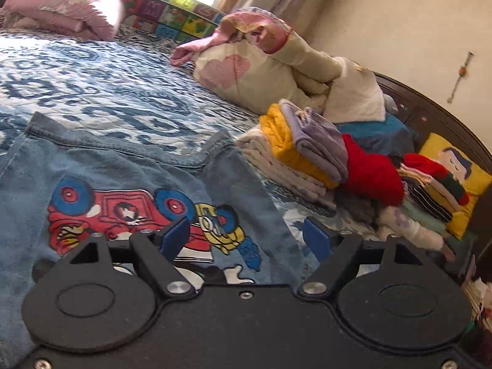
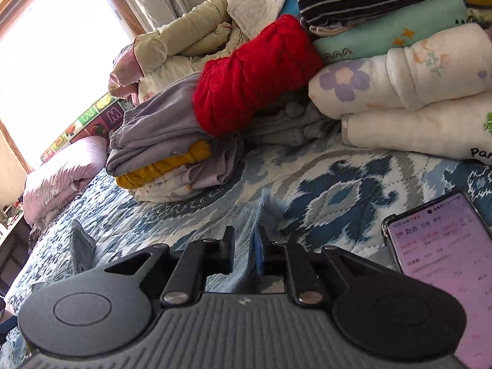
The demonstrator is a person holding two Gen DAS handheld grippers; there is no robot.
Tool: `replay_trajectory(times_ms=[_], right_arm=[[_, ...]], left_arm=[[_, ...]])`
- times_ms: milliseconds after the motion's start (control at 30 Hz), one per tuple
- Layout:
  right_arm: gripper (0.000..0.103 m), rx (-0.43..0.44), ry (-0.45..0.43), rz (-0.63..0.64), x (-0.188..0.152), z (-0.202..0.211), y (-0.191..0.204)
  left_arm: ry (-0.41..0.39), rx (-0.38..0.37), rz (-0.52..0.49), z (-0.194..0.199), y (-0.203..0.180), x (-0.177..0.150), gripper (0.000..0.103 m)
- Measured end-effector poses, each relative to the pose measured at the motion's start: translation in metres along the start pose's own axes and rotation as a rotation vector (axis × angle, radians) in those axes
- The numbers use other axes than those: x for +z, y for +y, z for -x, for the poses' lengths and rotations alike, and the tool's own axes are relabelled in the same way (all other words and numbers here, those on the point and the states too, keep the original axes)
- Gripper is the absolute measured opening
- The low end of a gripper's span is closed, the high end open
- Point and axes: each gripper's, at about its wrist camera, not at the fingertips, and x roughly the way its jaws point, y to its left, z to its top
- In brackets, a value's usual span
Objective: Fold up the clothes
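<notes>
A light-blue denim garment (image 1: 129, 166) with a red cartoon truck print lies spread on the blue-and-white patterned quilt (image 1: 107, 92). My left gripper (image 1: 246, 238) hovers over its printed part, jaws wide open with nothing pinched between the blue pads. In the right wrist view an edge of the same denim (image 2: 261, 215) runs up between the fingers of my right gripper (image 2: 244, 250). Those jaws stand a narrow gap apart and the pads do not press the cloth. Another denim corner (image 2: 81, 246) sticks up at the left.
Folded clothes are stacked at the right: yellow and lilac pieces (image 1: 307, 144), a red knit (image 2: 252, 73) and a striped and floral pile (image 2: 399, 70). A lit phone (image 2: 442, 252) lies on the quilt beside my right gripper. Bundled quilts (image 1: 276, 67) and a pink pillow (image 1: 61, 9) lie further back.
</notes>
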Motion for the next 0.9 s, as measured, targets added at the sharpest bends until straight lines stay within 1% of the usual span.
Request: replay_trajectory(times_ms=[33, 67, 100, 133, 167, 200, 233, 300, 333, 367, 400, 433, 467, 567, 633, 667, 700, 733, 800, 900], right_arm=[[0.026, 0.000, 0.012, -0.012, 0.000, -0.003, 0.001], [0.037, 0.000, 0.023, -0.013, 0.000, -0.007, 0.003], [0.039, -0.001, 0.033, -0.010, -0.001, -0.011, 0.006], [0.038, -0.005, 0.040, 0.005, -0.002, -0.014, 0.009], [0.026, -0.005, 0.044, 0.023, -0.003, -0.019, 0.012], [0.013, 0.004, 0.052, 0.035, -0.003, -0.023, 0.015], [0.002, 0.008, 0.050, 0.040, -0.002, -0.024, 0.018], [0.002, -0.018, -0.027, 0.070, 0.006, -0.017, 0.027], [0.002, -0.029, -0.075, 0.090, 0.013, -0.011, 0.031], [0.002, -0.028, -0.113, 0.105, 0.020, -0.007, 0.034], [0.002, -0.026, -0.126, 0.116, 0.024, -0.007, 0.034], [0.002, -0.038, -0.117, 0.130, 0.025, -0.011, 0.034], [0.002, -0.050, -0.108, 0.145, 0.026, -0.015, 0.033], [0.003, -0.050, -0.038, 0.148, 0.020, -0.021, 0.031], [0.008, -0.082, -0.005, 0.150, 0.013, -0.017, 0.030], [0.023, -0.098, 0.012, 0.129, 0.009, -0.013, 0.026], [0.035, -0.111, 0.026, 0.092, 0.006, -0.010, 0.020], [0.053, -0.126, 0.037, 0.056, 0.003, -0.007, 0.015], [0.055, -0.146, 0.040, 0.013, 0.001, -0.005, 0.007], [0.054, -0.142, 0.044, -0.036, 0.000, -0.008, 0.001]], left_arm=[[0.038, -0.023, -0.049, -0.007, -0.011, -0.005, 0.069], [0.075, -0.041, -0.089, -0.015, -0.021, -0.011, 0.066], [0.114, -0.065, -0.127, -0.022, -0.030, -0.017, 0.063], [0.159, -0.075, -0.170, -0.029, -0.039, -0.024, 0.057], [0.205, -0.081, -0.214, -0.037, -0.048, -0.032, 0.052], [0.238, -0.091, -0.253, -0.041, -0.054, -0.039, 0.049], [0.269, -0.102, -0.292, -0.044, -0.060, -0.045, 0.044], [0.314, -0.132, -0.375, -0.048, -0.075, -0.056, 0.044], [0.336, -0.148, -0.417, -0.049, -0.082, -0.062, 0.046], [0.353, -0.140, -0.472, -0.052, -0.089, -0.068, 0.051], [0.367, -0.125, -0.530, -0.055, -0.096, -0.075, 0.054], [0.371, -0.123, -0.555, -0.056, -0.099, -0.078, 0.058], [0.372, -0.124, -0.564, -0.054, -0.098, -0.078, 0.058], [0.350, -0.161, -0.510, -0.046, -0.087, -0.067, 0.057], [0.313, -0.189, -0.462, -0.039, -0.080, -0.059, 0.057], [0.301, -0.200, -0.449, -0.037, -0.078, -0.057, 0.054], [0.294, -0.215, -0.436, -0.036, -0.080, -0.057, 0.054], [0.293, -0.232, -0.430, -0.036, -0.082, -0.057, 0.052], [0.303, -0.260, -0.440, -0.036, -0.086, -0.061, 0.049], [0.336, -0.267, -0.481, -0.039, -0.091, -0.068, 0.049]])
